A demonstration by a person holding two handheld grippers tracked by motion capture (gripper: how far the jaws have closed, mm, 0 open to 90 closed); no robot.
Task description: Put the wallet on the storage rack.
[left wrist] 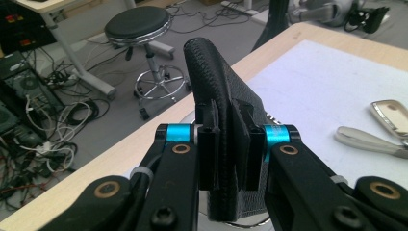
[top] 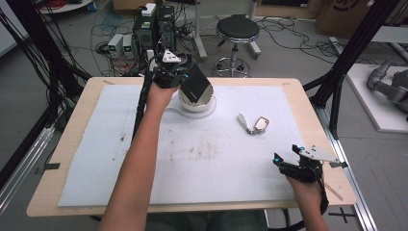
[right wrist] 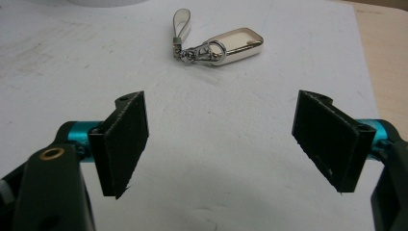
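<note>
Already the left gripper (top: 185,79) had its jaws clamped on the black wallet (top: 195,87), lifted just above the white bowl (top: 204,107); right of the bowl, the key fob (top: 255,124) lay untouched, and the right gripper (top: 287,156) waited wide open, so placing looked undone.

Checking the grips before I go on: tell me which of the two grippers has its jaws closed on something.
The left gripper, raised over the white dish, has its jaws clamped on a black textured pouch. The right gripper rests near the table edge, jaws wide apart.
</note>
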